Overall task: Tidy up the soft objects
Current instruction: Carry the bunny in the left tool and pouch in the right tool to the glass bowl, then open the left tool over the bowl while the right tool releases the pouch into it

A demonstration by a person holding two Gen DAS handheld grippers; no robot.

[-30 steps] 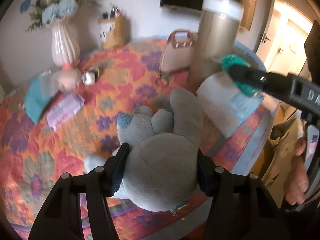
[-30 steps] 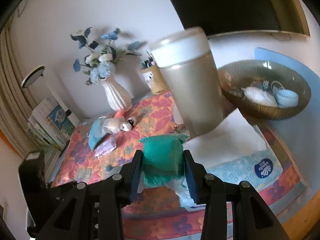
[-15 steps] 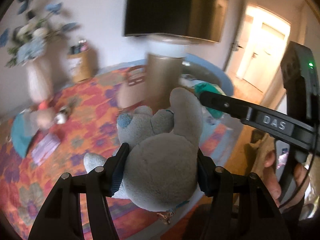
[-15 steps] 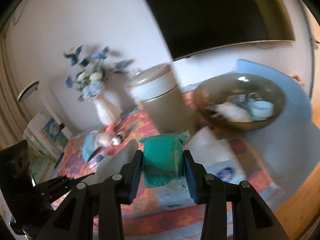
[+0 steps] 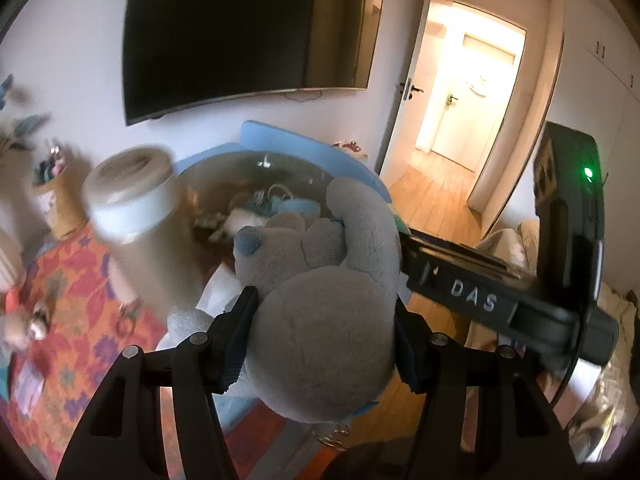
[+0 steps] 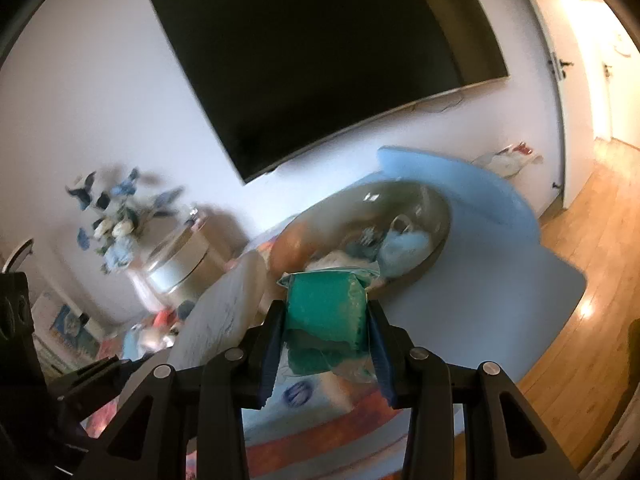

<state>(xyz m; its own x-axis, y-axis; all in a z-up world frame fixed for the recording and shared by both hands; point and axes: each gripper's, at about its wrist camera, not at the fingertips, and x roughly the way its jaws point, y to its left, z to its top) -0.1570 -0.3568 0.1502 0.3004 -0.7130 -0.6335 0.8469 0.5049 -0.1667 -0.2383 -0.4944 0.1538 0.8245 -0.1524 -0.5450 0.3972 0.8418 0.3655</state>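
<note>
Plush bear (image 5: 320, 320) and teal bundle (image 6: 327, 306) carried toward the bowl (image 6: 436, 204).
Left gripper (image 5: 322, 334) jaws clench the bear, right gripper (image 6: 326, 332) jaws the bundle; next, likely position each over the bowl and let go.

Both grippers swung over toward the brown bowl (image 5: 224, 184): the grey plush toy (image 5: 320, 320) now hangs right in front of it, and the green packet (image 6: 328, 304) too.
</note>
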